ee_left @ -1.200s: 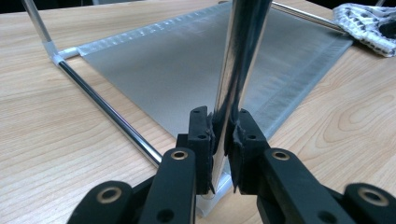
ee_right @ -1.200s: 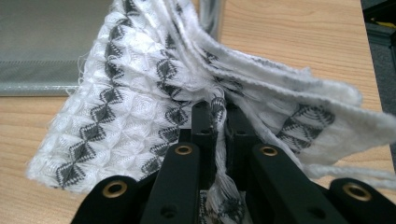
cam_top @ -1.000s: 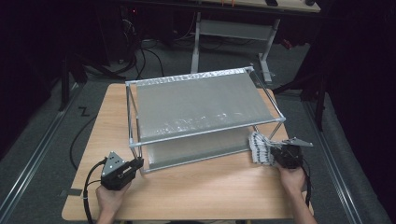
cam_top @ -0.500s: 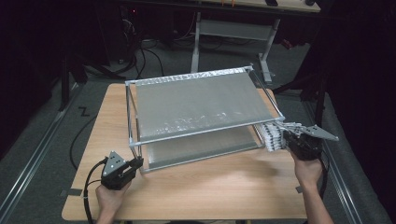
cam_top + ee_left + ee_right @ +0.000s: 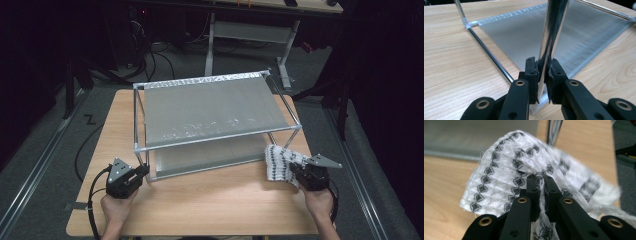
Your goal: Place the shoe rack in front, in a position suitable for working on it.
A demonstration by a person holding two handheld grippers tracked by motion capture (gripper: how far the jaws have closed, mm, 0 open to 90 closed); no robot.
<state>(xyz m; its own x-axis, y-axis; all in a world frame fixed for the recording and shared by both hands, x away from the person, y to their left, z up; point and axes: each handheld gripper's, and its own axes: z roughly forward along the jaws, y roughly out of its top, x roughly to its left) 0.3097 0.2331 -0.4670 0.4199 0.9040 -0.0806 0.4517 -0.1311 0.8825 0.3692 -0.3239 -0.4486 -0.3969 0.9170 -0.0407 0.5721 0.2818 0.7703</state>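
A two-tier metal rack (image 5: 215,107) with grey mesh shelves stands on the wooden table (image 5: 210,200). My left gripper (image 5: 131,177) (image 5: 542,72) is shut on the rack's shiny front-left upright post (image 5: 550,37), near its foot. At the table's right, my right gripper (image 5: 295,172) (image 5: 541,195) is shut on a white cloth with a black diamond pattern (image 5: 280,162) (image 5: 506,175). The cloth hangs bunched from the jaws beside the rack's front-right leg (image 5: 292,137).
The rack's lower shelf (image 5: 544,32) lies just above the tabletop. Bare wood runs along the table's front edge. The table's right edge (image 5: 335,170) is close to my right hand. A desk frame (image 5: 250,30) and cables stand on the dark floor behind.
My right gripper swung the cloth out to the right past the rack's corner, then came back a little toward the front. The left gripper stayed clamped on the post.
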